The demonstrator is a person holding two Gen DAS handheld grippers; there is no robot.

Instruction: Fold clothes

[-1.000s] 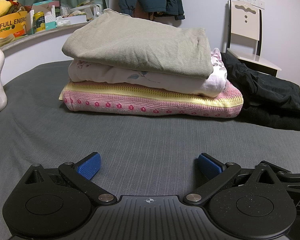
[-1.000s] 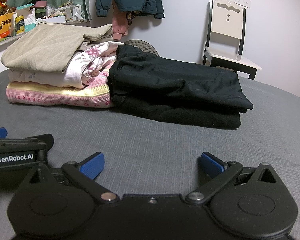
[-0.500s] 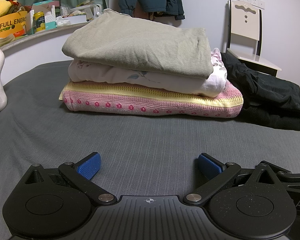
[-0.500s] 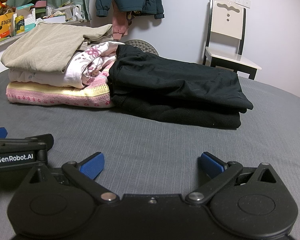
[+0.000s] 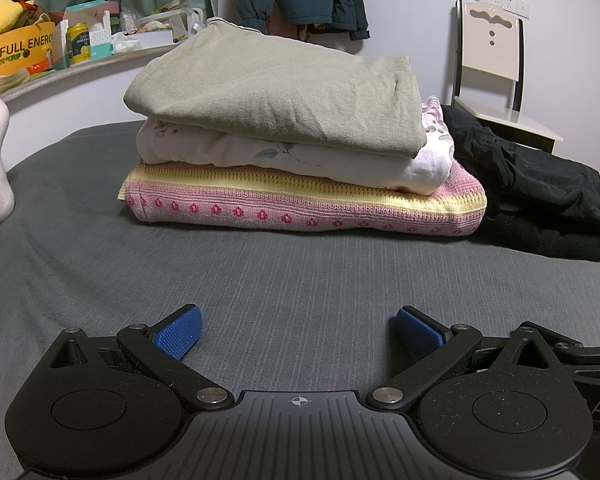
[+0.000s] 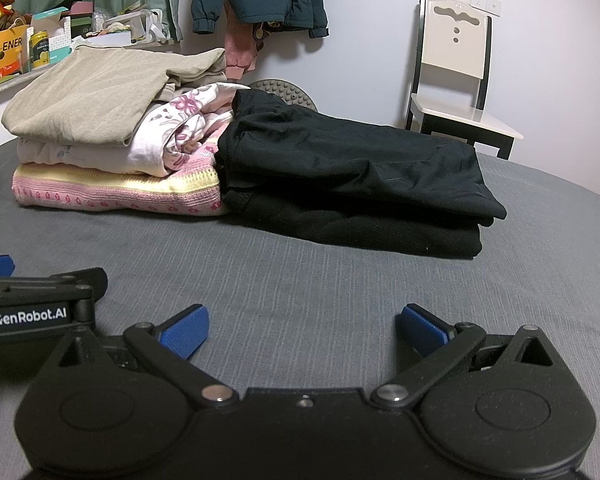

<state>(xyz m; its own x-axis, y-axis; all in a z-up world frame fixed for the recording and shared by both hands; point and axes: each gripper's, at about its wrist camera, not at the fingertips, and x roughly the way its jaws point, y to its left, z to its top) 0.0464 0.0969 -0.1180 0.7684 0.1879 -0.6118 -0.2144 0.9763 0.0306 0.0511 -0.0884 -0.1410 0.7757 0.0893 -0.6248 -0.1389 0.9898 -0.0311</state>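
We hold the left gripper and right gripper low over the grey ribbed bedsheet, side by side, fingers spread and empty, likely resting between garments. Beyond them, mid-bed, sits a folded stack: pink knitted sweater under white floral garment under beige ribbed top, long axes running left-right. Touching its right, folded black clothes.

5 folded garments, 2 tongs, 1 chair
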